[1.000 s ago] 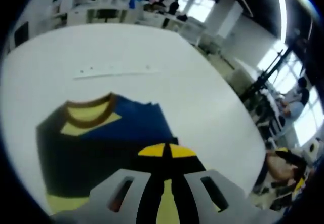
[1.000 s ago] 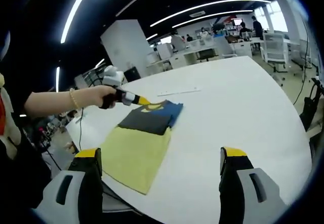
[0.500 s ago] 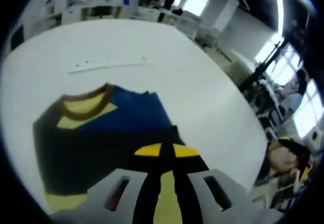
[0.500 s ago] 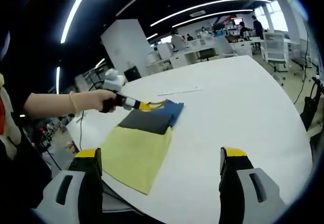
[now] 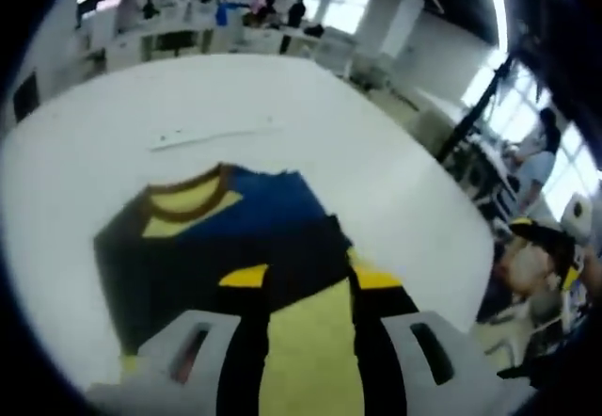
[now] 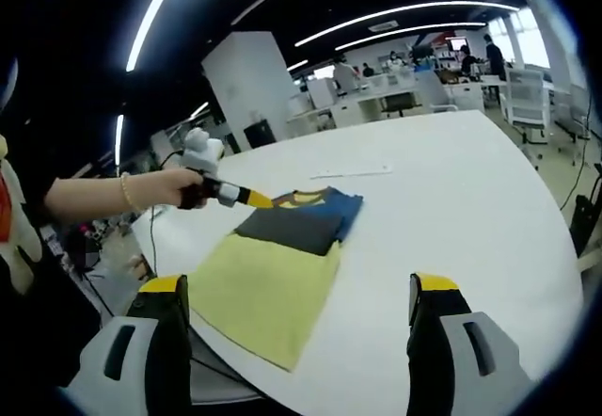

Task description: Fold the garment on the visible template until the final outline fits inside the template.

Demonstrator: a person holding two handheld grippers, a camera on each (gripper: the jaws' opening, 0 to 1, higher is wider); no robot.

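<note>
Through the right gripper view, at the left of the frame, I see the person's hand (image 6: 165,190) wrapped round the left gripper (image 6: 259,200); its yellow-tipped end reaches rightward to just beside the near edge of the garment (image 6: 301,223), and I cannot tell from here whether it touches the cloth; the garment sits a little left of centre, folded into a compact dark block with navy blue at its far side and a brown-trimmed yellow collar on top; it lies on the far end of the yellow template (image 6: 263,294), which spreads toward the lower left of the frame and stays mostly uncovered; both rest on the white table (image 6: 451,209); a thin pale strip (image 6: 353,170) lies on the table beyond the garment, well apart from it; at the bottom of the frame my right gripper (image 6: 301,289) has its two yellow-capped jaws spread wide with nothing between them, well short of the cloth.

Through the left gripper view, the garment (image 5: 235,237) fills the centre left, collar toward the upper part of the frame; the pale strip (image 5: 212,136) lies above it; the left gripper (image 5: 308,277) rises from the bottom centre with its jaws parted, bare yellow template (image 5: 310,341) showing in the gap, and the tips lie at the garment's lower edge, holding nothing that I can see; seated people (image 5: 541,167) show at the far right.
</note>
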